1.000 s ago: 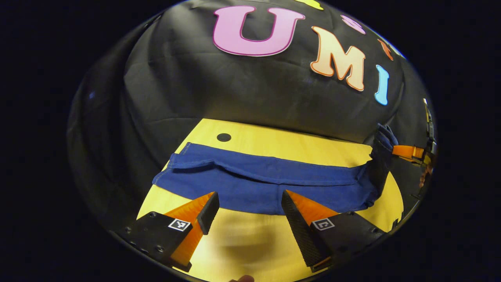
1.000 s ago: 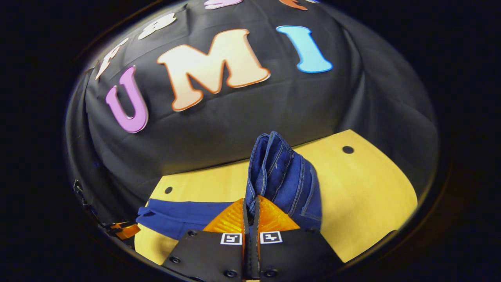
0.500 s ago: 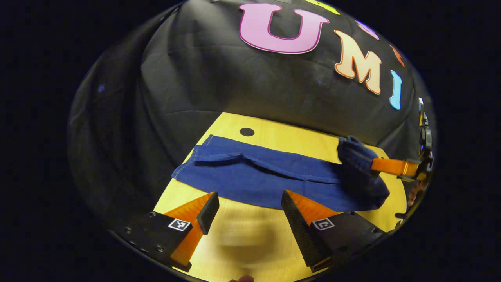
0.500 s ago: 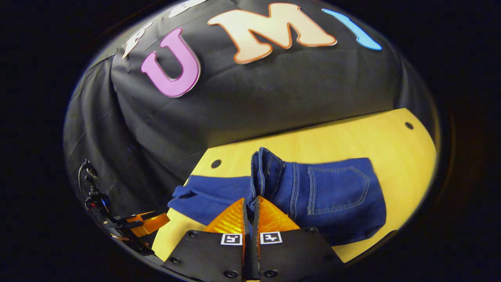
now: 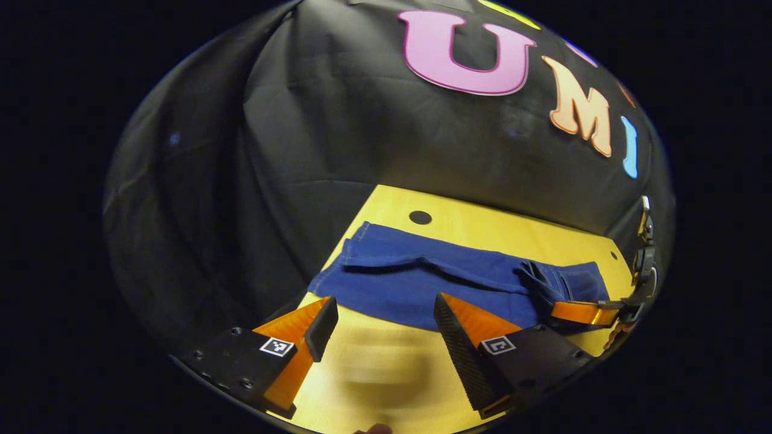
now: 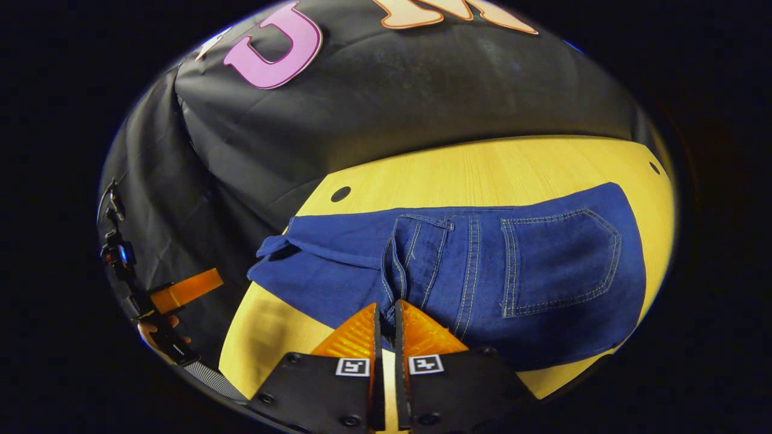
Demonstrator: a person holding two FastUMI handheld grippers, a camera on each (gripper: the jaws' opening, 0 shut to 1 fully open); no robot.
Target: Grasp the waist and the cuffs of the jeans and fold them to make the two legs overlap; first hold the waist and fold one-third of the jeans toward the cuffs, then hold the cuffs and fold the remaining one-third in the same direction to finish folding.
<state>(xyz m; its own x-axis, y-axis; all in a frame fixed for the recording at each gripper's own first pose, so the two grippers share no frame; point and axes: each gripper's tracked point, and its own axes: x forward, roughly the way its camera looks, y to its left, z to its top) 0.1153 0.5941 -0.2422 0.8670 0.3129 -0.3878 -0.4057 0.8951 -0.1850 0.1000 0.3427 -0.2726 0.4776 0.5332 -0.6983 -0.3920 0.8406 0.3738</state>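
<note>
Dark blue jeans (image 5: 422,283) lie lengthwise on the yellow table (image 5: 374,374). Their waist part is folded over onto the legs, back pocket (image 6: 561,259) facing up. My right gripper (image 6: 386,308) is low over the table, shut on the folded waist edge of the jeans (image 6: 458,271). In the left gripper view the right gripper (image 5: 573,311) reaches in from the right at that fold. My left gripper (image 5: 384,308) hovers open just in front of the near edge of the legs, nothing between its fingers. The left gripper (image 6: 184,289) also appears at the far left, beyond the cuffs.
The booth's black cloth wall (image 5: 362,132) rises right behind the table. Small round holes (image 5: 420,217) (image 6: 341,194) mark the tabletop near the cuffs. Bare table (image 6: 482,169) lies behind the jeans. A hand (image 6: 154,328) holds the left gripper.
My right gripper has swung the lifted waist down and over toward the cuffs, so it now lies flat on the legs. The left gripper stayed open and shifted slightly.
</note>
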